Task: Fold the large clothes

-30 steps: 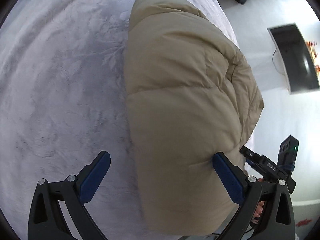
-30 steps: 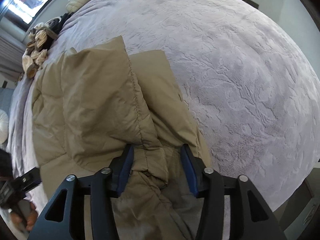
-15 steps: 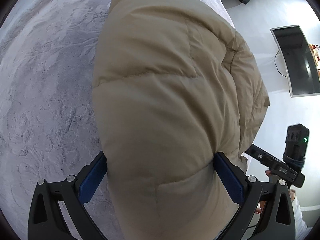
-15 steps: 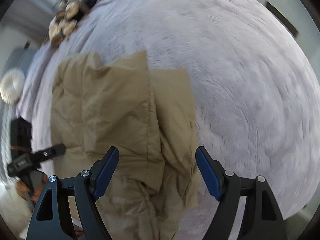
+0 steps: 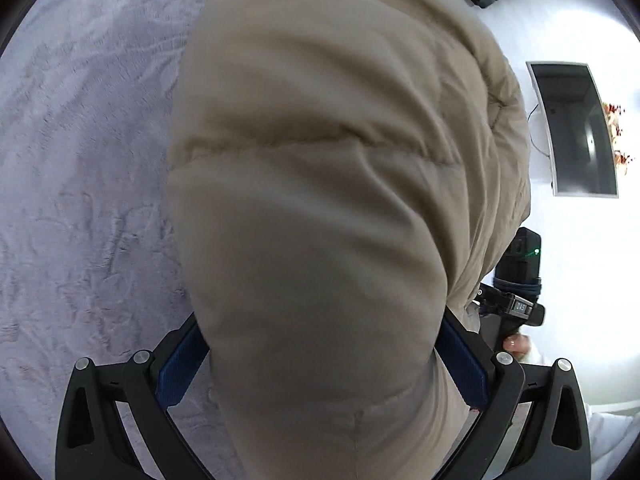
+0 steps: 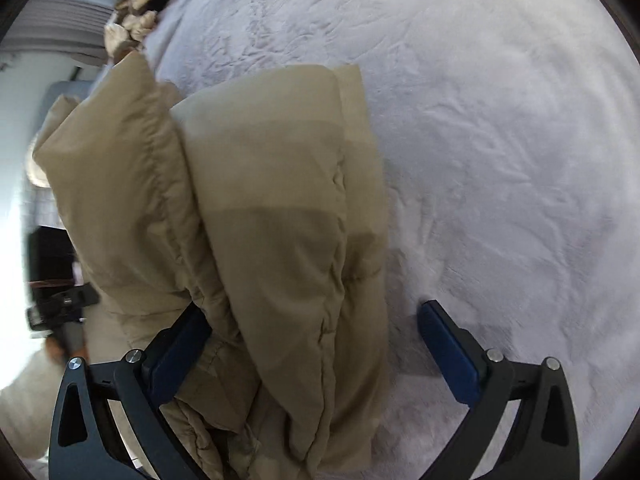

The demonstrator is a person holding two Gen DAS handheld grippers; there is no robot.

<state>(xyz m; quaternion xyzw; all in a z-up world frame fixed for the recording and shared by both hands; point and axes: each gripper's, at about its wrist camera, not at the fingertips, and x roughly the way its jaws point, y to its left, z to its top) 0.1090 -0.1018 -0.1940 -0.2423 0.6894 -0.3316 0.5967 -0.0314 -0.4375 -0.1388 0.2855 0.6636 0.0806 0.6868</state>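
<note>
Now the right tongs [image 6: 312,354] are opening wide, the jacket [image 6: 256,216] loose between them; left tongs [image 5: 320,364] stand wide, pads against the jacket's bulging fold, grip unclear; it lies bunched on the grey bed [image 6: 500,120]

Matt quilted tan puffer jacket [image 5: 320,200], plush embossed grey bedspread [image 6: 500,140], matt black plastic tool [image 6: 316,354]

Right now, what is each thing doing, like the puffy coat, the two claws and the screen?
Puffy coat: folded in a thick bundle, lying on the blanket.
Blanket: spread flat, crinkly.
Left claw: wide apart, coat bulging between its pads; a squeeze cannot be told.
Right claw: opening, one pad clear of the coat, over the blanket.
Screen: dark, switched off.
</note>
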